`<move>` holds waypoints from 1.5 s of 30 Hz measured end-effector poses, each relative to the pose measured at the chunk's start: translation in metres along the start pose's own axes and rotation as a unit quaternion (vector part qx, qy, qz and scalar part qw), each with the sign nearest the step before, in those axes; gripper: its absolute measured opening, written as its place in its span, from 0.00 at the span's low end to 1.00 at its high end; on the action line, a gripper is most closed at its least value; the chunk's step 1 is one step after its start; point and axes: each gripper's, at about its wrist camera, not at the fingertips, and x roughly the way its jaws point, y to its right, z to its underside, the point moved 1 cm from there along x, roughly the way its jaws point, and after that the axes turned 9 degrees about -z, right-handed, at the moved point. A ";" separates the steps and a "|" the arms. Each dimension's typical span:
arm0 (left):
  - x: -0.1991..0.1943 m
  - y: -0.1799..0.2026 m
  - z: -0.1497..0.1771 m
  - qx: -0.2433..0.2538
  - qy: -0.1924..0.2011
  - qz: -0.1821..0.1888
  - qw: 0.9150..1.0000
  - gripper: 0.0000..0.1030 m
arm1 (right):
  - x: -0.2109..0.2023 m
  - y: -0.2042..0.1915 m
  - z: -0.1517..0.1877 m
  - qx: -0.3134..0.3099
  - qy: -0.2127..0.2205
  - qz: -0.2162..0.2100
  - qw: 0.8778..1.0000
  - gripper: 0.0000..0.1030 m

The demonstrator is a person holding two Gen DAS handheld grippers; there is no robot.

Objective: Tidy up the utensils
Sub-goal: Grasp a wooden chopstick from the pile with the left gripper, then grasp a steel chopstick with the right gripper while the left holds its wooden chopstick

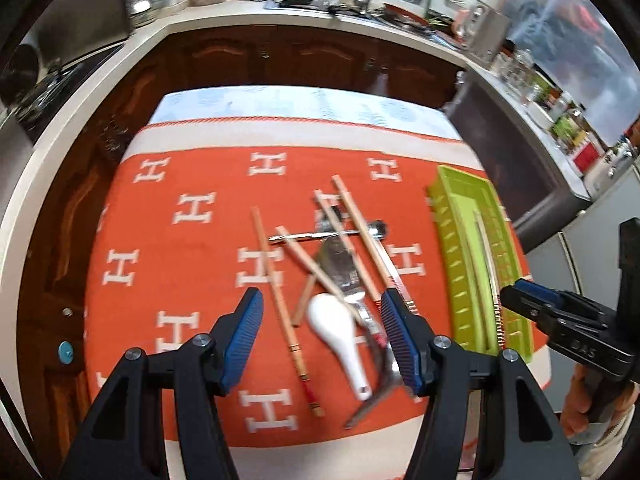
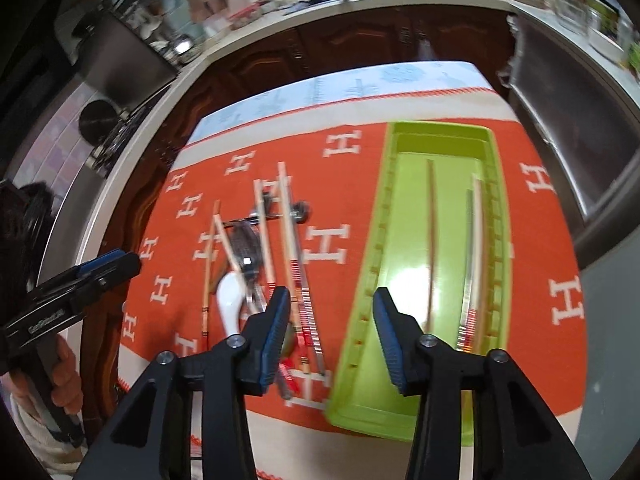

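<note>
Above the orange cloth (image 1: 192,264) patterned with white H letters, the left gripper (image 1: 322,334) hangs with its jaws spread and nothing between them, and the right gripper (image 2: 332,334) is likewise released over the near end of the green tray (image 2: 360,392). Just beyond the left gripper lies a white ceramic spoon (image 1: 344,332), handle toward the camera, in a crossed heap of wooden chopsticks (image 1: 280,300) and metal utensils (image 1: 340,264), their long axes running mostly near to far. To the right, beside the heap, the tray runs the same way; a few chopsticks (image 2: 431,240) lie lengthwise inside. Farther off stand dark wooden cabinets (image 1: 248,60).
</note>
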 end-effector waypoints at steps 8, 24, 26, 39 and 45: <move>0.051 -0.008 0.025 0.014 -0.062 -0.009 0.998 0.49 | 0.033 -0.032 0.002 -0.028 -0.021 -0.005 0.999 0.43; 0.114 0.011 0.036 0.049 -0.106 -0.061 0.991 0.10 | 0.077 -0.021 -0.002 -0.024 -0.055 0.002 0.998 0.34; 0.114 0.008 0.035 0.041 -0.107 -0.053 0.992 0.07 | 0.082 -0.019 -0.006 -0.022 -0.061 0.000 0.998 0.30; 0.095 -0.040 0.033 -0.023 -0.091 -0.015 0.995 0.04 | 0.148 0.002 -0.054 0.009 -0.139 0.005 0.990 0.10; 0.089 -0.062 0.031 -0.044 -0.086 -0.005 0.995 0.04 | 0.174 0.000 -0.059 -0.011 -0.175 0.039 0.984 0.06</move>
